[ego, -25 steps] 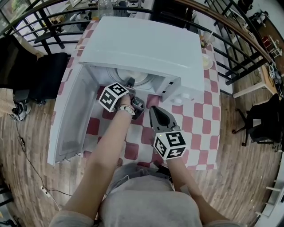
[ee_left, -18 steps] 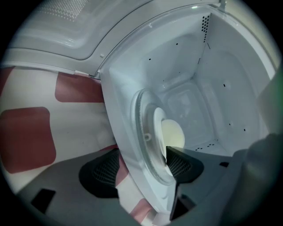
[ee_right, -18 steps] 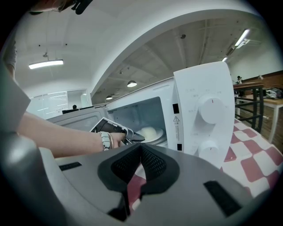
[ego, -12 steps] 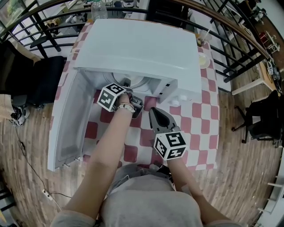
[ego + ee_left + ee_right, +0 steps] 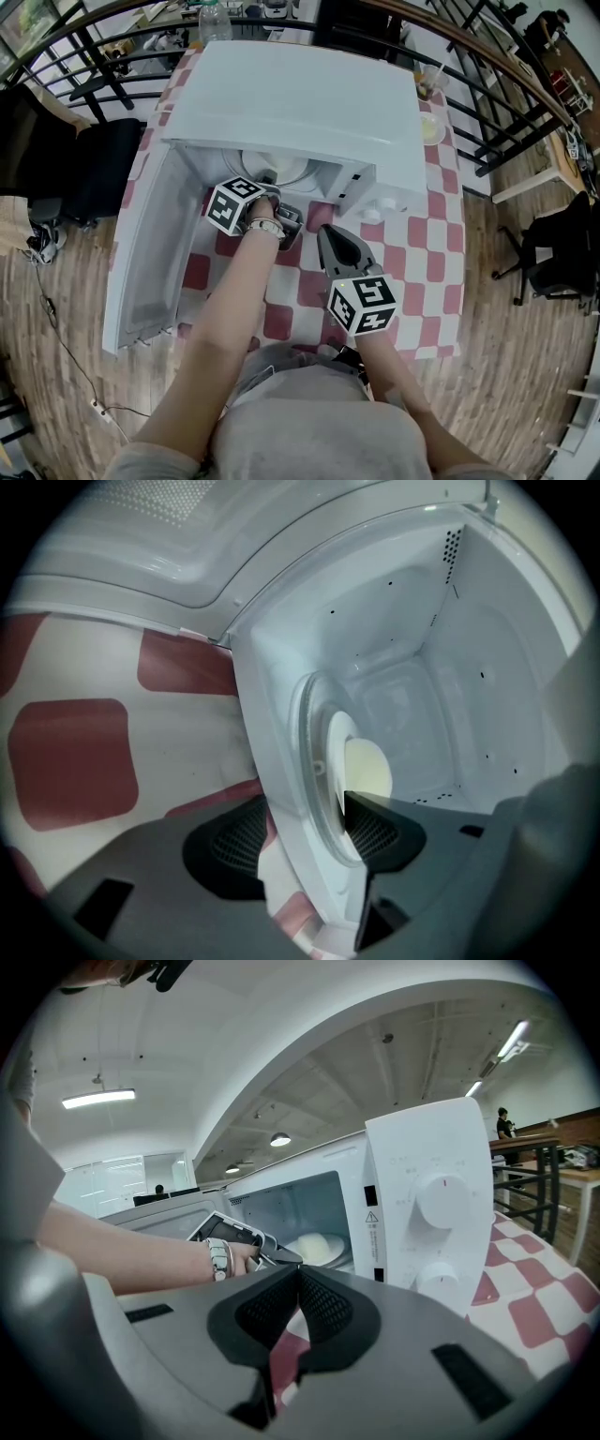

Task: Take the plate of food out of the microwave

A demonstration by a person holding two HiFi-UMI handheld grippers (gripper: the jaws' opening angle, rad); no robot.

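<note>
Now the plate of food point(image 5: 339, 754) sits inside the open microwave point(image 5: 300, 94). Its near rim lies between the jaws of the left tool point(image 5: 305, 841), which have just been closing but stand apart, not clamped on it. The right tool point(image 5: 298, 1283) hangs closed and empty over the checked worktop point(image 5: 412, 253), nearer.

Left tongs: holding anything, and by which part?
Nothing yet. The left tongs have just been closing but stand open, the plate's near rim lined up between them.
</note>
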